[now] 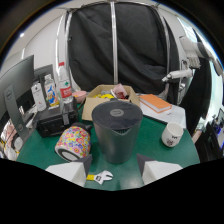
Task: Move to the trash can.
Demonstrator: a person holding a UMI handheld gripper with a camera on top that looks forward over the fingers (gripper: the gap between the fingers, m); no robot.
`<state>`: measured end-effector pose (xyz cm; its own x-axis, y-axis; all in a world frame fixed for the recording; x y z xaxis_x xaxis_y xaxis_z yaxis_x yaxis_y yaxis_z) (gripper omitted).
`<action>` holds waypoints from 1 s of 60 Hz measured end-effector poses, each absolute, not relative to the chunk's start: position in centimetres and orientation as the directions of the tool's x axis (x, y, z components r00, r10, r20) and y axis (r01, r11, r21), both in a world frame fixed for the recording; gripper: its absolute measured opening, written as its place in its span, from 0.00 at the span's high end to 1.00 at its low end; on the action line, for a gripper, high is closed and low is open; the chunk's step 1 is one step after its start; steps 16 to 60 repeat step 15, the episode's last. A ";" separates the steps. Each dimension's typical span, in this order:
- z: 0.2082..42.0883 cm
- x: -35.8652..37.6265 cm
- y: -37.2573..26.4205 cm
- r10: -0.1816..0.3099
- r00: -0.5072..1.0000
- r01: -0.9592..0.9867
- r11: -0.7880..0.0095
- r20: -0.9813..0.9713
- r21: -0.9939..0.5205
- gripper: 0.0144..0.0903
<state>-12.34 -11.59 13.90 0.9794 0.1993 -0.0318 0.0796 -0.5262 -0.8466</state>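
A: Trash can [117, 131] — a dark grey cylinder with a flat round lid — stands upright on the green tabletop [165, 155], just ahead of the tool [116, 172] and centred on the gap between its two white fingers [72, 171].

B: Is the tool holding anything?

A: No. Its fingers are spread apart with nothing between them; a small yellow-handled wrench [100, 177] lies on the tabletop in the gap.

B: What surrounds the can?

A: A flower-patterned mug [73, 143] lies on its side just to the left, a white cup [172, 134] stands well to the right, and a cardboard box [107, 98] sits behind.

B: How would the can handle?

A: It looks like smooth, stiff plastic — probably light and a little slippery. The body seems too wide for the fingers, so the lid's rim would be the likelier hold, though the task only asks for an approach.
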 end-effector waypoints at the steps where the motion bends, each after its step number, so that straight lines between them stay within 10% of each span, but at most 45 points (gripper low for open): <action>1: 13.9 -12.4 -11.6 0.200 0.979 0.081 -0.527 -0.032 -0.846 0.07; 60: 13.7 -12.5 -11.7 0.206 0.978 0.092 -0.529 -0.022 -0.844 0.06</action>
